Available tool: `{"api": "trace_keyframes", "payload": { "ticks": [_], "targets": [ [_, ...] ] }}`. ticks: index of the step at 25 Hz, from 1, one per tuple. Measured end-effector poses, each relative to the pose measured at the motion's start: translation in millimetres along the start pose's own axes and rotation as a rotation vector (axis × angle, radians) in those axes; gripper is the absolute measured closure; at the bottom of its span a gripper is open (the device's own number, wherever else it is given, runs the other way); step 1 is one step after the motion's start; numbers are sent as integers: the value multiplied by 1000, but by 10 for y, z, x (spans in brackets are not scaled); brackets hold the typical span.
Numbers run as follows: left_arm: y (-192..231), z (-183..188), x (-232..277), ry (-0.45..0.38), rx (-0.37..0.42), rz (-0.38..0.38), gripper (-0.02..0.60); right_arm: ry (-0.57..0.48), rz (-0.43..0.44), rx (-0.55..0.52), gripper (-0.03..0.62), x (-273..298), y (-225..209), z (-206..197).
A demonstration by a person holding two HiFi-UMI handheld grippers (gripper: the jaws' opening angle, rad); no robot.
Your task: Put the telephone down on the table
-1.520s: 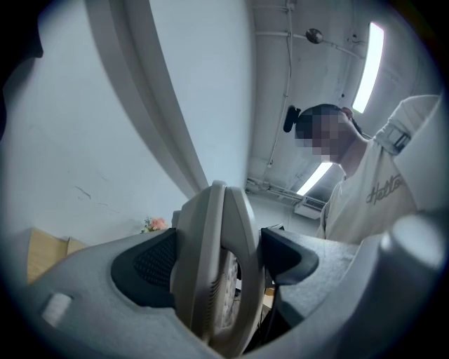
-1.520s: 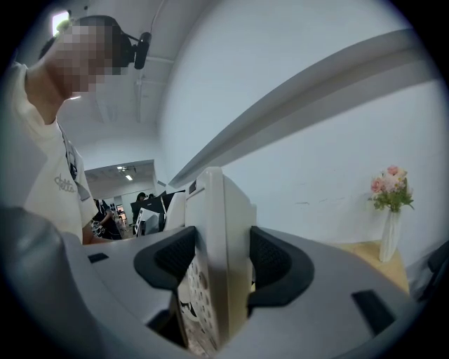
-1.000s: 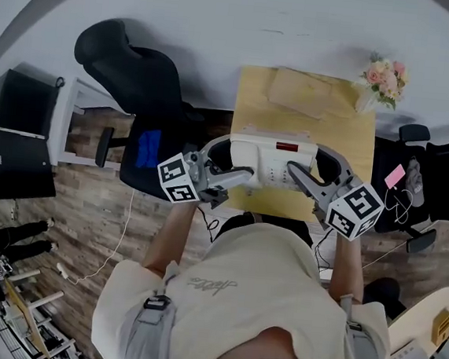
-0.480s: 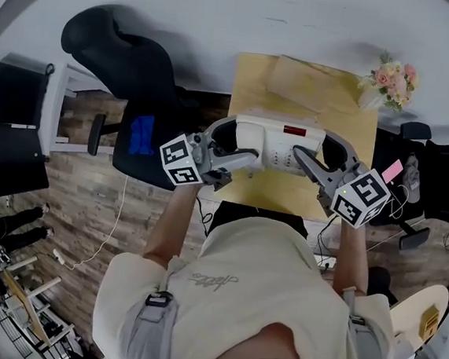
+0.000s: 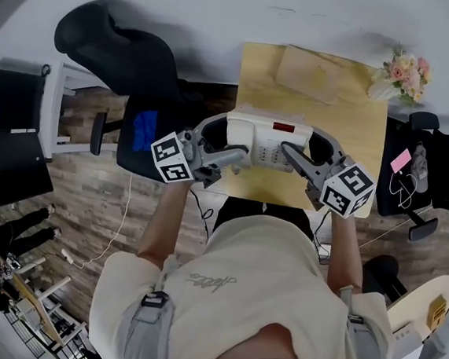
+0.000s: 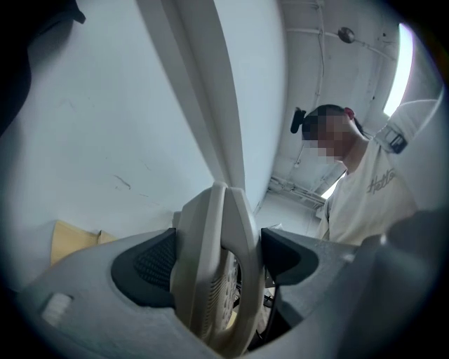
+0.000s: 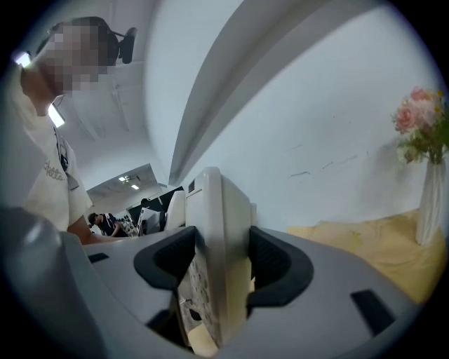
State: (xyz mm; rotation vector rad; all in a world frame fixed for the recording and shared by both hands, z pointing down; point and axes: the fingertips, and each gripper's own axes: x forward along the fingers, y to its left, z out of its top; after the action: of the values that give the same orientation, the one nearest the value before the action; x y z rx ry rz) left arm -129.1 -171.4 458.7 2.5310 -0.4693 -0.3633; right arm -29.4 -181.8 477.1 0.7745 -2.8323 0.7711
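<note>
A light wooden table stands against a white wall and serves as the reference for everything else. A black office chair sits just beside the table's left edge, over the plank floor.

A cream desk telephone hangs over the table's near half, carried level between the two tools, with its keypad and a small red strip facing up. No view shows whether its base touches the tabletop.

The left gripper comes in from the table's near-left side, and its jaws are clamped on the telephone's left end, with the dark pads pressed against both faces of the casing. The right gripper reaches in from the near-right side, and its jaws are likewise closed on the right end of the telephone body.

A flat brown paper package lies on the table's far half, near the wall. A white vase of pink flowers stands upright at the table's far-right corner.
</note>
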Motion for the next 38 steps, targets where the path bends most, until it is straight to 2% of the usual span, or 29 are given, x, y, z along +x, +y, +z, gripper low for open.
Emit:
{"api": "trace_keyframes", "payload": {
  "ticks": [4, 10, 17, 27, 38],
  "targets": [
    [279, -383, 22, 58, -61, 18, 209, 30, -1, 49, 359, 60, -274, -368],
    [769, -1059, 239, 88, -210, 34, 209, 113, -32, 152, 359, 27, -867, -952],
    [1100, -1557, 604, 201, -293, 27, 209, 161, -49, 237, 359, -128, -1406, -1321],
    [1568, -1842, 840, 267, -389, 74, 209, 233, -14, 374, 361, -32, -1952, -1600],
    [1939, -2036, 768, 308, -497, 172, 209, 329, 41, 488, 361, 248, -2218, -1855]
  ]
}}
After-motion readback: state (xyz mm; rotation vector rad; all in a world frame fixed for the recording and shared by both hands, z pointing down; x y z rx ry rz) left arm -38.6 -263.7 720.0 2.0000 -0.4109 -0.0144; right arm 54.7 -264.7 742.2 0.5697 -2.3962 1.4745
